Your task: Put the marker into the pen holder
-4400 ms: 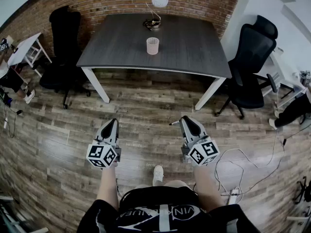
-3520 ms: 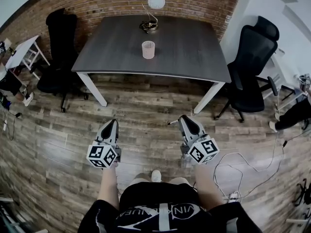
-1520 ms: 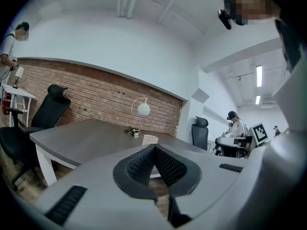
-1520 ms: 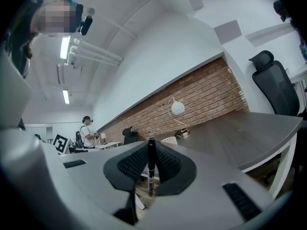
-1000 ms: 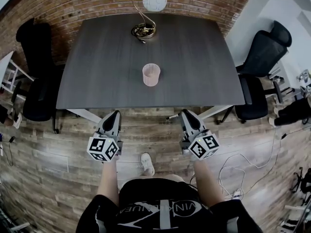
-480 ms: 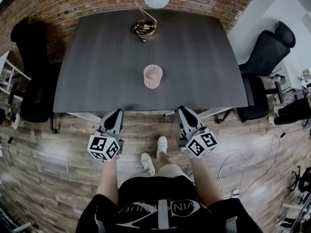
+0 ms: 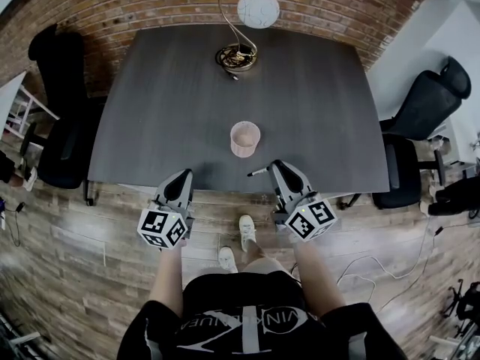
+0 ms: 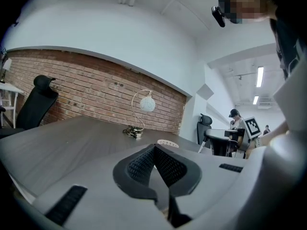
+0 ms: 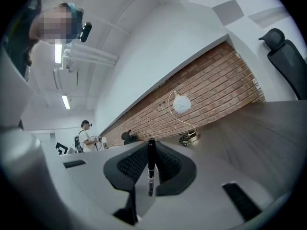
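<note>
A pale pink mesh pen holder (image 7: 245,138) stands upright near the front middle of the dark table (image 7: 165,103); its rim (image 8: 168,143) shows past the left jaws. My right gripper (image 7: 277,172) is at the table's front edge, right of and nearer than the holder, shut on a black marker (image 7: 257,172) that sticks out to the left. In the right gripper view the marker (image 9: 150,166) stands crosswise between the pads. My left gripper (image 7: 181,181) hangs at the front edge, left of the holder, jaws closed with nothing between them.
A desk lamp with a white globe (image 7: 258,9) and a coiled base (image 7: 236,55) stands at the table's far side before a brick wall. Black office chairs stand at the left (image 7: 60,137) and right (image 7: 420,118). Cables (image 7: 375,272) lie on the wood floor.
The person has walked up to the table; both grippers now reach its front edge. The right gripper with the marker has come closer to the pen holder.
</note>
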Action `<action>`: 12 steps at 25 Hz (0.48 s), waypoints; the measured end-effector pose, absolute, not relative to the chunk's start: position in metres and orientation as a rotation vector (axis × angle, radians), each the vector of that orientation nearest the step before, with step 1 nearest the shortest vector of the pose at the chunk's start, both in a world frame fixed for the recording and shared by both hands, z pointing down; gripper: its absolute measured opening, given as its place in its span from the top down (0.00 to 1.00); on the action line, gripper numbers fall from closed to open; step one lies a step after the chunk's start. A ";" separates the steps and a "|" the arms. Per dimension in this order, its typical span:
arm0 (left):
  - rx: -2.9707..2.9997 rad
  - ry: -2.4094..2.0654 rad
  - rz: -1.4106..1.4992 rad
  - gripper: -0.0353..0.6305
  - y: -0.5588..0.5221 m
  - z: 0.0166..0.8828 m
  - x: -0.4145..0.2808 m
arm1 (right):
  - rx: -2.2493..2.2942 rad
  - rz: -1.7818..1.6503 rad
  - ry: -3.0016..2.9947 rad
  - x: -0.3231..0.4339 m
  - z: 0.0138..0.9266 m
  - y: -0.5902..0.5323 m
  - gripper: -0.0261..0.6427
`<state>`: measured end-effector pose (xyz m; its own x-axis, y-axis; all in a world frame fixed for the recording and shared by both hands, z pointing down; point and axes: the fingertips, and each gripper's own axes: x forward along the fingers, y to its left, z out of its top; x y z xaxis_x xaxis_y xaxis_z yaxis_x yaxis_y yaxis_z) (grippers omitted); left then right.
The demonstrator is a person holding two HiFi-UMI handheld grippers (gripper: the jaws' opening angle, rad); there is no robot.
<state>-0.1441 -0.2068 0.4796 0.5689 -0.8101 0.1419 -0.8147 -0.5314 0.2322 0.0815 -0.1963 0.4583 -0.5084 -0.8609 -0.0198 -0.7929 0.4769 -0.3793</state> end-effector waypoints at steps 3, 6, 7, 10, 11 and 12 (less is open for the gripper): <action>2.528 -1.355 0.019 0.93 -0.220 0.478 -0.140 | -1.390 -0.463 2.530 0.080 0.450 -0.213 0.89; 2.524 -1.359 0.015 0.93 -0.230 0.478 -0.135 | -1.357 -0.455 2.532 0.080 0.442 -0.227 0.88; 2.523 -1.361 0.014 0.93 -0.233 0.477 -0.133 | -1.346 -0.455 2.531 0.079 0.439 -0.231 0.88; 2.519 -1.368 0.014 0.93 -0.240 0.477 -0.132 | -1.319 -0.451 2.526 0.078 0.432 -0.242 0.88; 2.517 -1.371 0.013 0.93 -0.243 0.477 -0.131 | -1.312 -0.449 2.526 0.077 0.430 -0.246 0.88; 2.517 -1.375 0.013 0.93 -0.245 0.478 -0.131 | -1.305 -0.448 2.525 0.077 0.429 -0.249 0.88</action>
